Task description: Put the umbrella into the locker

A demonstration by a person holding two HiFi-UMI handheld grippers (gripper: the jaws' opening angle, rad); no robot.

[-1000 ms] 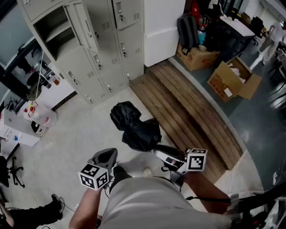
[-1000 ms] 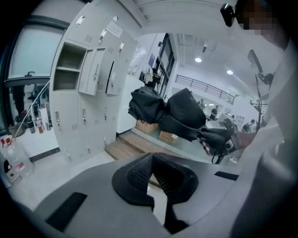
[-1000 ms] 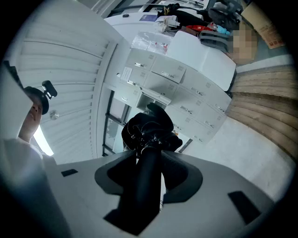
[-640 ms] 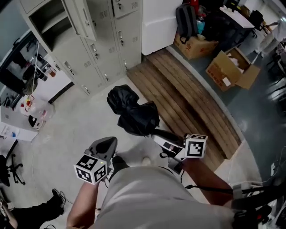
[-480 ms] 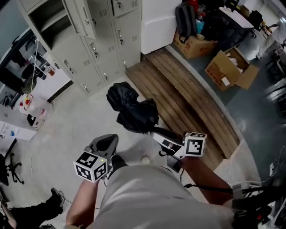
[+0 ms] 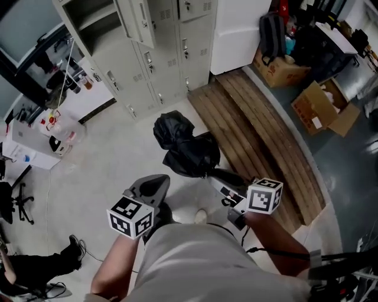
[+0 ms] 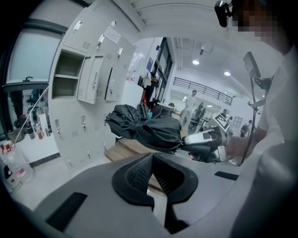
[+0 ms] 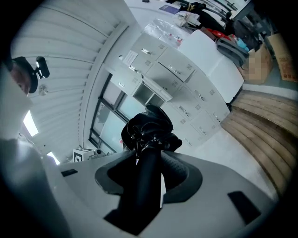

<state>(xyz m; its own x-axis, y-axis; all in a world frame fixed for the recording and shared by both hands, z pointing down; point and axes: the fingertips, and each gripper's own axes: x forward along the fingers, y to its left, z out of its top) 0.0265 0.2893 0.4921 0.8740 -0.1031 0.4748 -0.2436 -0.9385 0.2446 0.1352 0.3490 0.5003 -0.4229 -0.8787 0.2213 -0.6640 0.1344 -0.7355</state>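
A black folded umbrella [image 6: 184, 148] hangs in the air above the pale floor, its bunched canopy toward the lockers. My right gripper [image 6: 217, 175] is shut on its dark handle [image 8: 145, 183]; the canopy [image 8: 150, 131] fills the right gripper view ahead of the jaws. My left gripper [image 6: 155, 184] is lower left of the umbrella, shut with nothing in it, its ribbed pads [image 7: 139, 173] meeting. The grey lockers [image 6: 168, 56] stand at the top of the head view. One upper compartment [image 6: 88, 16] is open, its door [image 6: 139, 22] swung out.
A wooden platform [image 6: 263, 138] lies right of the umbrella. Beyond it are cardboard boxes [image 6: 323, 109], a backpack [image 6: 273, 32] and a white cabinet [image 6: 239, 29]. A low white table [image 6: 32, 144] with bottles and a chair base [image 6: 13, 206] stand at left.
The right gripper has carried the umbrella a little sideways and rolled it. The left gripper has risen slightly. The head view has swung, so the lockers sit further right.
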